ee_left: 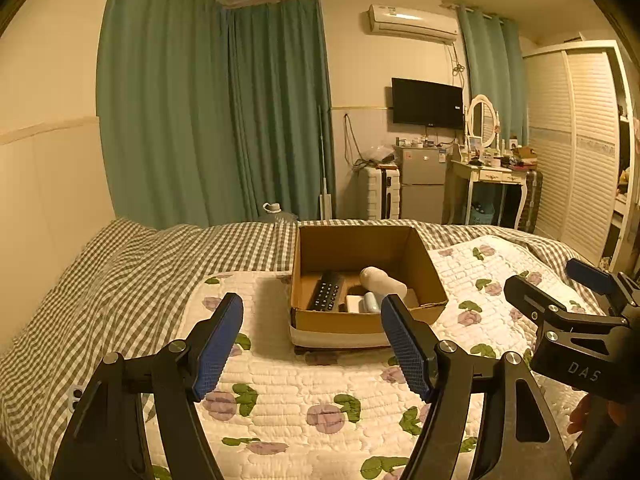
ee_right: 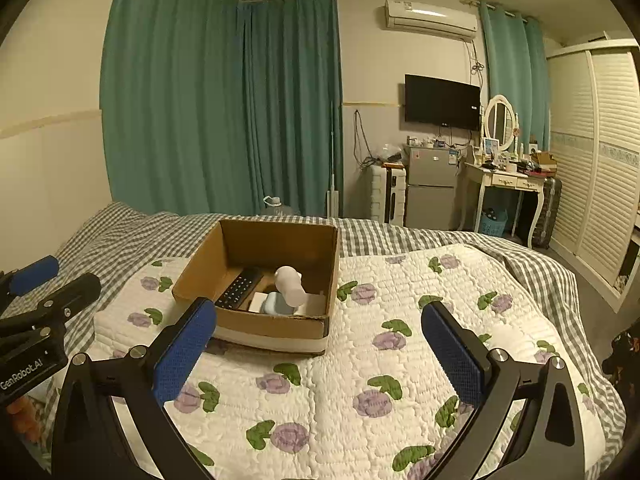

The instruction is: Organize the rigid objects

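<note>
An open cardboard box (ee_left: 424, 268) (ee_right: 200, 266) sits on the floral quilt in the middle of the bed. Inside lie a black remote control (ee_left: 328, 291) (ee_right: 239, 288), a white bottle (ee_left: 382, 281) (ee_right: 291, 282), a small pale blue case (ee_left: 371, 302) (ee_right: 275, 304) and a white flat item (ee_left: 354, 303). My left gripper (ee_left: 312, 322) hovers open just in front of the box, nothing between its fingers. My right gripper (ee_right: 318, 326) is open too, to the right of the box and empty. Each gripper shows at the edge of the other's view.
The quilt (ee_left: 304, 396) (ee_right: 400, 360) lies over a grey checked sheet (ee_left: 120, 280). Beyond the bed stand green curtains (ee_left: 208, 120), a small fridge (ee_left: 424, 182), a white dressing table (ee_left: 492, 176) and a louvred wardrobe (ee_left: 580, 140). A hand (ee_left: 580, 414) shows at lower right.
</note>
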Available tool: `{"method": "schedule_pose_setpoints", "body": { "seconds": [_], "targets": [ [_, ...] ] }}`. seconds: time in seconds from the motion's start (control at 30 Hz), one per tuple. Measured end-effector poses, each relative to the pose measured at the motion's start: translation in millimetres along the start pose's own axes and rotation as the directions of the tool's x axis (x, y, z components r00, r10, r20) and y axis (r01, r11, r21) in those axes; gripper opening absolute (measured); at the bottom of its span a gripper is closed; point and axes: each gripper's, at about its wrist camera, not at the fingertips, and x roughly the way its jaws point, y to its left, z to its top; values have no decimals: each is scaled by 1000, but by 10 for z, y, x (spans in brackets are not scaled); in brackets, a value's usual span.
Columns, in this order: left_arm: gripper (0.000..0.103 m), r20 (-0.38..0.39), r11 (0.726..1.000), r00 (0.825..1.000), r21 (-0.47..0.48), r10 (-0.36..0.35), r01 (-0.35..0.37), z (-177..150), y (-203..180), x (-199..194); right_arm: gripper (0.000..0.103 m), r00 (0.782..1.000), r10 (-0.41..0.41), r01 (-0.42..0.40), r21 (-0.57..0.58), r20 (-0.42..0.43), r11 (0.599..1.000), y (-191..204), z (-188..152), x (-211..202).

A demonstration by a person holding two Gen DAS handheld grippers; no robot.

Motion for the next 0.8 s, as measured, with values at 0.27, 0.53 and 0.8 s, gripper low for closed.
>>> {"method": "schedule_pose_setpoints", "body": {
  "seconds": [0.27,0.53,0.8],
  "targets": [
    [74,4,1000,1000,-4,8,-8,5,11,-10,103,1000,-6,6,-5,8,1000,4,12,-11],
    [74,17,1000,1000,-7,5,-5,14,30,-34,103,1000,-15,15,-11,5,1000,24,16,-14],
    [74,18,1000,1000,-5,5,-5,10,20,-32,103,1000,-21,21,-14,12,1000,40,14,-40]
  ]
}}
